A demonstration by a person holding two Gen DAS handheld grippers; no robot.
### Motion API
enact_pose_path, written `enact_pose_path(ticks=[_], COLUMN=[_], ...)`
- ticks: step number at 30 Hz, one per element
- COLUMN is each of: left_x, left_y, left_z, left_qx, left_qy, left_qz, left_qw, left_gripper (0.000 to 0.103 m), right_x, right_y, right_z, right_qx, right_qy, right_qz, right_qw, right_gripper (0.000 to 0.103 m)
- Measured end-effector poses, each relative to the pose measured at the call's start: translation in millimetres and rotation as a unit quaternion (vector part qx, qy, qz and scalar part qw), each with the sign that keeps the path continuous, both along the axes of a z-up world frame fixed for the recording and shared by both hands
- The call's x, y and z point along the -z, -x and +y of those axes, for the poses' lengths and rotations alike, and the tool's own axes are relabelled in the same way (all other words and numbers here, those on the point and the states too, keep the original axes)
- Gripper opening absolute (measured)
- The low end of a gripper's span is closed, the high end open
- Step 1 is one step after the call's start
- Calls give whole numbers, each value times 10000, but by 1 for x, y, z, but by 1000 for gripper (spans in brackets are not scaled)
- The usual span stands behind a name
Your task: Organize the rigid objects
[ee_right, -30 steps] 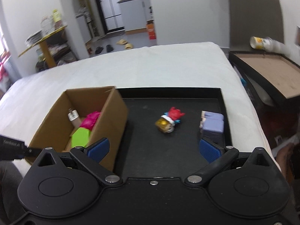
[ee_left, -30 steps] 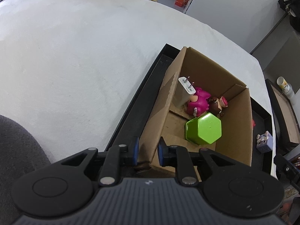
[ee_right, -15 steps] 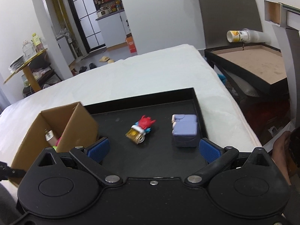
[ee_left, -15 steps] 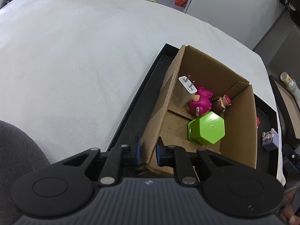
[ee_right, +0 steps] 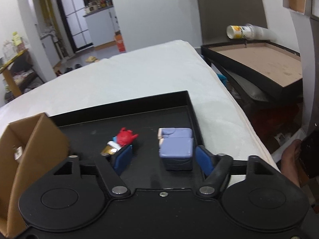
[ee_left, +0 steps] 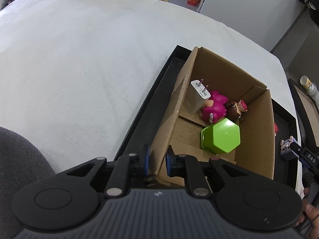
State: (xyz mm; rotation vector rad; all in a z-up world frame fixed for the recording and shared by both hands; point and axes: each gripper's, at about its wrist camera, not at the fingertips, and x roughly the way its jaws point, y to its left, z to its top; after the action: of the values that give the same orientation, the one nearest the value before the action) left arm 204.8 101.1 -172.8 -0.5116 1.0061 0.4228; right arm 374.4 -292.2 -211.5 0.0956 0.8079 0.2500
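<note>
My left gripper (ee_left: pixel 157 160) is shut on the near wall of the cardboard box (ee_left: pixel 257 131), which stands on the black tray (ee_left: pixel 139 115). Inside the box are a white charger (ee_left: pixel 197 97), a pink figure (ee_left: pixel 215 109), a brown figure (ee_left: pixel 237 109) and a green hexagonal container (ee_left: pixel 221 137). My right gripper (ee_right: pixel 164 159) is open, its fingers on either side of the purple block toy (ee_right: pixel 176 147) on the tray (ee_right: pixel 191 107). A red-topped figure (ee_right: pixel 119 142) lies just left of the left finger. The box corner (ee_right: pixel 30 145) shows at the left.
The tray lies on a white-covered bed (ee_left: pixel 79 59). Right of the bed stands a black-framed board (ee_right: pixel 259 57) with a paper cup (ee_right: pixel 239 31) behind it. The purple toy (ee_left: pixel 287 149) and the right gripper's tip (ee_left: pixel 305 157) show at the left view's right edge.
My right gripper has moved forward and down to the purple block toy, and its jaws have narrowed around it. My left gripper keeps its hold on the box wall.
</note>
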Motion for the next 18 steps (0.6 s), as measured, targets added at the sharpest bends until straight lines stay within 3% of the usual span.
enact_pose_path(ticks=[4,8,18], left_x=[0,0,-1], left_y=[0,1,1], left_z=[1,1,1], left_qx=[-2,-7,11], left_qy=[-4,18,15], left_qz=[2,-5,-21], left_qw=[10000,10000,10000], left_gripper=[15,15,15], right_x=[5,8,-3], right_y=[-5,-7,5], right_z=[2,2,-1], right_qx=[97,153,-101], right_qy=[83,201,82], right_qz=[95,227,301], right_qw=[9999,9994,9995], right_gripper=[60,40,39])
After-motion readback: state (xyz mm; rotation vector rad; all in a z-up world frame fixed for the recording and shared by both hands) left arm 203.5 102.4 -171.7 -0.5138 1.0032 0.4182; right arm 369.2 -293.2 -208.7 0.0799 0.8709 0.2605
